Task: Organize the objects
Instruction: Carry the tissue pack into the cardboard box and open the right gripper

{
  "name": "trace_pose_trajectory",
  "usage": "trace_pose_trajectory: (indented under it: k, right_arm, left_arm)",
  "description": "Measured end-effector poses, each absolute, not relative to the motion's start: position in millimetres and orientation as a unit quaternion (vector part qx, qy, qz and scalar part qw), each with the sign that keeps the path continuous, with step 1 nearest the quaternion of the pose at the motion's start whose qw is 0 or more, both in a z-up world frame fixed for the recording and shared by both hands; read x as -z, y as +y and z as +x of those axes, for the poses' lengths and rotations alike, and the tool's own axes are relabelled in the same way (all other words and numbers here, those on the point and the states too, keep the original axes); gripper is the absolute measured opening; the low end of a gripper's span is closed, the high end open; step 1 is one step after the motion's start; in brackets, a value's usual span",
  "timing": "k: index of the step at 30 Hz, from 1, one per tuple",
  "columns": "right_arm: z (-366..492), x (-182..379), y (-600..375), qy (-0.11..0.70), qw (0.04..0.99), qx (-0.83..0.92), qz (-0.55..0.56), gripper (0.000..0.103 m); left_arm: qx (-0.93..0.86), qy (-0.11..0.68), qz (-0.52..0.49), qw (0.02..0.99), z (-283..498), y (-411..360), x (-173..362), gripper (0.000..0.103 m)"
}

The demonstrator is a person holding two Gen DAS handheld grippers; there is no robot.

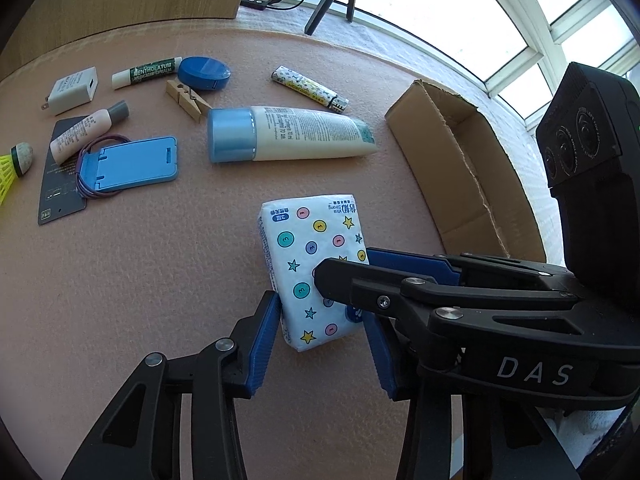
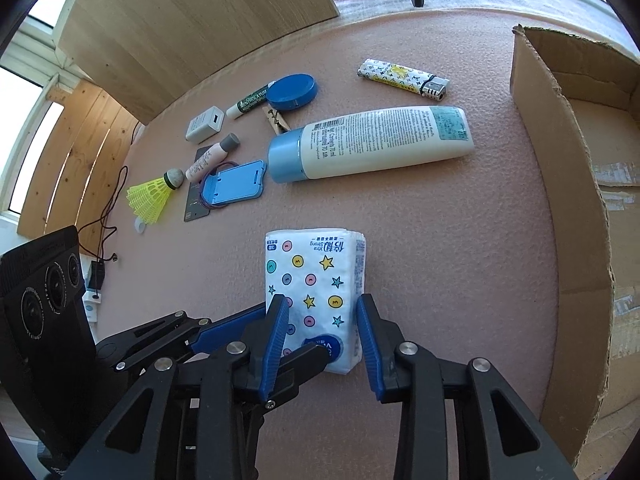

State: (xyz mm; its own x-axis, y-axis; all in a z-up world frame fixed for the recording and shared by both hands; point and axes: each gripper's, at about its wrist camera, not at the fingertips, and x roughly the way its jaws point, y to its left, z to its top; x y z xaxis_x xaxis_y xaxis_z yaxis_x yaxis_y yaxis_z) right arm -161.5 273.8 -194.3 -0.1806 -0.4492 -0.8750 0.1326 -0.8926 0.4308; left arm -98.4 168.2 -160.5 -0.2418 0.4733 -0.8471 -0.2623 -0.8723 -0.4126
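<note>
My right wrist view alone takes in the yellow shuttlecock [image 2: 150,198] whole, at 9 o'clock, and the floor of the cardboard box [image 2: 560,216] at 3. The left view shows only the box's wall. Both grippers straddle the tissue pack [image 1: 316,268] on the pink mat [image 1: 140,280]. The left gripper [image 1: 320,344] is half open, its pads at the pack's long sides. The right gripper [image 2: 322,344] is narrower, pads against the pack; whether it squeezes I cannot tell. The pack is white, dotted and starred.
</note>
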Motion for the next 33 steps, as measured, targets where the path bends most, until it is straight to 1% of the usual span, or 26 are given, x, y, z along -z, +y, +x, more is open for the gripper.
trace_pose_trajectory:
  k: [5, 15, 19, 26, 33]
  right_arm:
    - [-148, 170, 289, -0.131, 0.189, 0.777, 0.586, 0.032]
    - [-128, 120, 345, -0.147, 0.153, 0.817, 0.537, 0.032]
    - [-121, 111, 371, -0.148, 0.132, 0.827, 0.526, 0.032]
    - [-112, 111, 412, -0.163, 0.098, 0.833, 0.52, 0.032]
    - [-110, 115, 438, -0.173, 0.079, 0.833, 0.52, 0.032]
  left_arm:
    - [-0.796, -0.081, -0.547, 0.248, -88, 181, 133, 0.046]
    - [-0.809, -0.043, -0.503, 0.302, -80, 239, 86, 0.046]
    - [-0.804, -0.029, -0.497, 0.324, -78, 272, 80, 0.046]
    - [-0.792, -0.011, -0.496, 0.356, -74, 319, 82, 0.046]
    - [-0.784, -0.001, -0.498, 0.37, -73, 348, 85, 0.046]
